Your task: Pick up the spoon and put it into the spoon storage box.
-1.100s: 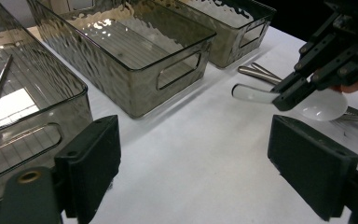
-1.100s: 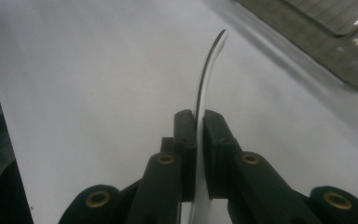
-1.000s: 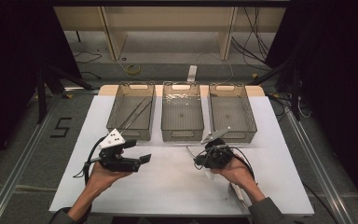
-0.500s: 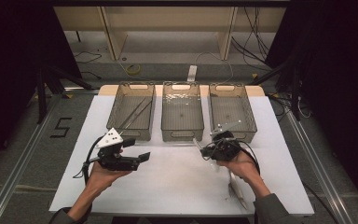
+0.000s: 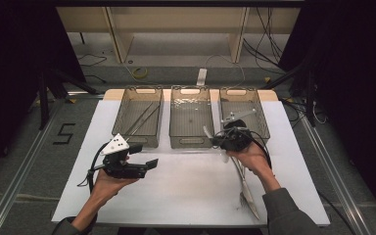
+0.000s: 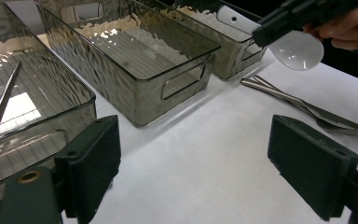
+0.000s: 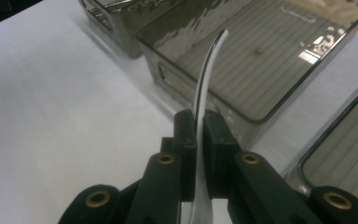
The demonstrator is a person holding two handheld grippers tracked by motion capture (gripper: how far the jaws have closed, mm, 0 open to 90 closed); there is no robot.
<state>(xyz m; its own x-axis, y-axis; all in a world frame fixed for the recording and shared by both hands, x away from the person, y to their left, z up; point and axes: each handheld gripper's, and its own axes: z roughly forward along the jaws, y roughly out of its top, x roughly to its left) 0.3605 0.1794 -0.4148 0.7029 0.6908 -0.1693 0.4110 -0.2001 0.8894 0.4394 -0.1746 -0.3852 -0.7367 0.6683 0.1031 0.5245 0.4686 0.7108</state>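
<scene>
Right tool (image 7: pixel 198 140) is clamping a white plastic spoon (image 7: pixel 205 88), its bowl showing in the left gripper view's upper right, its lower end cut off, while left tool (image 6: pixel 191 168) is gaping empty.

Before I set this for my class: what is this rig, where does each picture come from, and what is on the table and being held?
A person holds a two-jaw claw in each hand. One camera looks down from above; another rides on each claw. On the white table stand three smoky clear plastic bins; the left-hand bin holds thin metal sticks. Silver metal cutlery lies near the right hand. The left claw is open with nothing between its jaws. The right claw is shut on a white plastic spoon, beside the bins.
</scene>
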